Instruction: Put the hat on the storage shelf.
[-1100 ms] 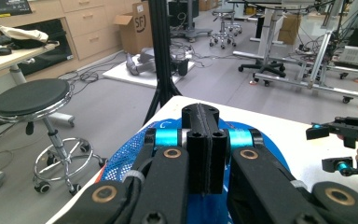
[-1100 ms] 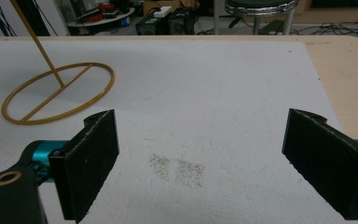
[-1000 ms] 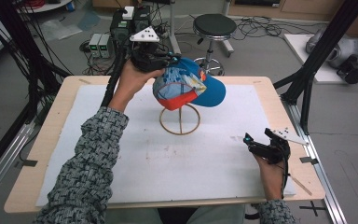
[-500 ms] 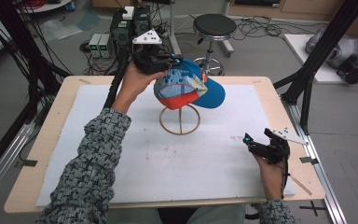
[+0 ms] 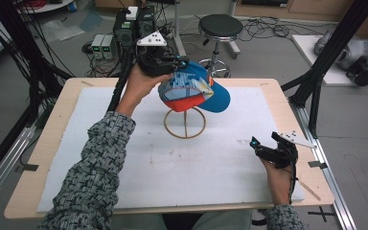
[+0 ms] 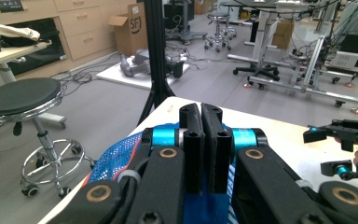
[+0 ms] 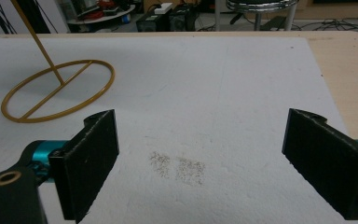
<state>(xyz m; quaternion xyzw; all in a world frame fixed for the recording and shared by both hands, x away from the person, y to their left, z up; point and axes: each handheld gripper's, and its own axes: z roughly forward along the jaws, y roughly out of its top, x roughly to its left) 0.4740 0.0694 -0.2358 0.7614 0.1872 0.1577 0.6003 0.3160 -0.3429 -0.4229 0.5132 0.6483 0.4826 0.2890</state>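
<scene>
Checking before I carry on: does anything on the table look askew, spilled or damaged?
A faint speckled stain marks the white mat near the open right gripper. The blue and orange cap sits tilted on the gold wire stand.

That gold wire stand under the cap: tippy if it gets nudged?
Probably somewhat. The stand is thin wire, one slim post on a flat ring base, so likely light. The cap sits up top, likely making it top-heavy while the left gripper pinches the cap. The wide ring on the white mat should resist small bumps.
</scene>
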